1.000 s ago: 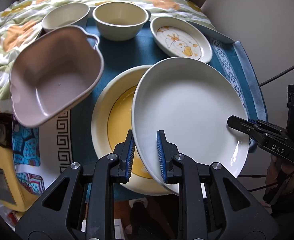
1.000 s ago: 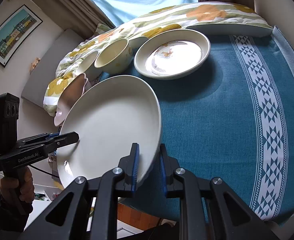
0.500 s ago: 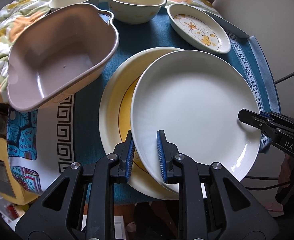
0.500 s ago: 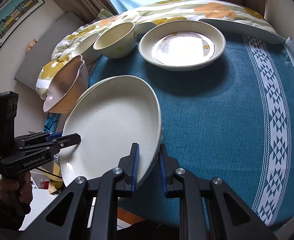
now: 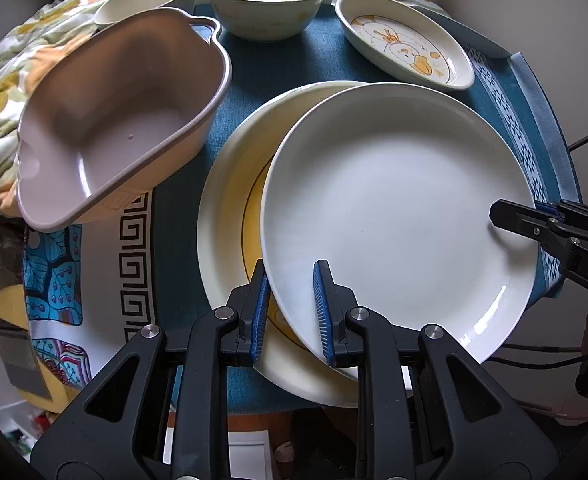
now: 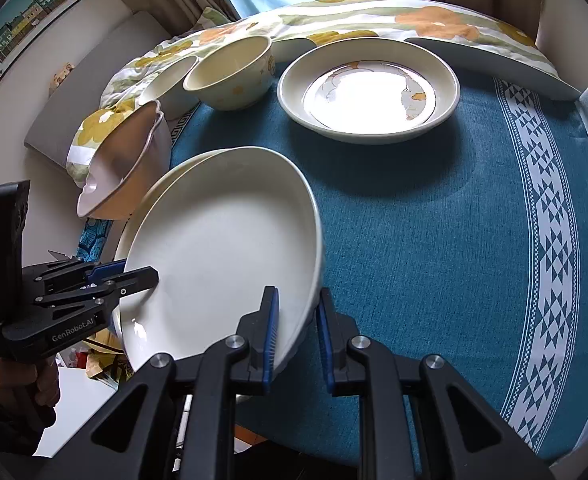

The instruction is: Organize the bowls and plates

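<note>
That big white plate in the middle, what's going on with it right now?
A person holds the white plate with both handheld grippers: the left gripper has its jaws on the near rim, the right gripper on the opposite edge. The plate sits tilted over a yellow-centred plate lying on the blue tablecloth. A pink handled dish, two cream bowls and a duck-patterned plate wait nearby.

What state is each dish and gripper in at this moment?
White plate: gripped at two rim spots, tilted over yellow plate.
Yellow plate: flat on cloth.
Pink dish: tilted, empty.
Left gripper: shut on rim.
Right gripper: shut on rim.
</note>
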`<move>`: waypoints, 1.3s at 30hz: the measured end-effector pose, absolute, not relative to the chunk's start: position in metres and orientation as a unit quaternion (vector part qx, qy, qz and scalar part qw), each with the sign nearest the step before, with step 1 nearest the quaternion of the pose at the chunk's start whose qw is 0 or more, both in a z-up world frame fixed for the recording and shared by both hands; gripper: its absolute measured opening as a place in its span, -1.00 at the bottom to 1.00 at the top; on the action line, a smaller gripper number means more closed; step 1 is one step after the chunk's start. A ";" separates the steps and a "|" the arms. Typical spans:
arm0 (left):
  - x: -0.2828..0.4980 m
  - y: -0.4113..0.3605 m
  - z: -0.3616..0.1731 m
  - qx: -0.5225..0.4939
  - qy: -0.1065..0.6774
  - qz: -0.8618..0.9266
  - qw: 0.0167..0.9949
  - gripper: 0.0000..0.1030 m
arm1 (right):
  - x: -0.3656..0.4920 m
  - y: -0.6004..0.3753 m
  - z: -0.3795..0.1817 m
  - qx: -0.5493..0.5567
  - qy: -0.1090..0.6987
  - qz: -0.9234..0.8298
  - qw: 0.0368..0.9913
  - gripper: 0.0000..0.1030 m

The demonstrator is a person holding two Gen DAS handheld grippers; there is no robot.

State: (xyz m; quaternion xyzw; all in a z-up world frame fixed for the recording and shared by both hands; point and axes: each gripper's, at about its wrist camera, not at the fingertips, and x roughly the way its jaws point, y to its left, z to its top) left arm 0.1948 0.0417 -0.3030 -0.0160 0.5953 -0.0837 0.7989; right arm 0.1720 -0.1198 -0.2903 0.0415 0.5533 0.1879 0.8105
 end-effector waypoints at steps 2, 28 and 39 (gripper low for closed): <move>0.194 0.039 -0.302 -0.006 0.594 -0.082 0.800 -0.65 | 0.172 -0.118 -0.290 0.031 0.554 0.184 0.811 -0.67; 0.180 0.015 -0.292 0.118 0.563 -0.010 0.818 -0.65 | 0.167 -0.090 -0.290 -0.110 0.535 0.172 0.820 -0.67; 0.178 0.015 -0.290 0.125 0.559 -0.007 0.819 -0.65 | 0.166 -0.089 -0.291 -0.113 0.535 0.169 0.820 -0.67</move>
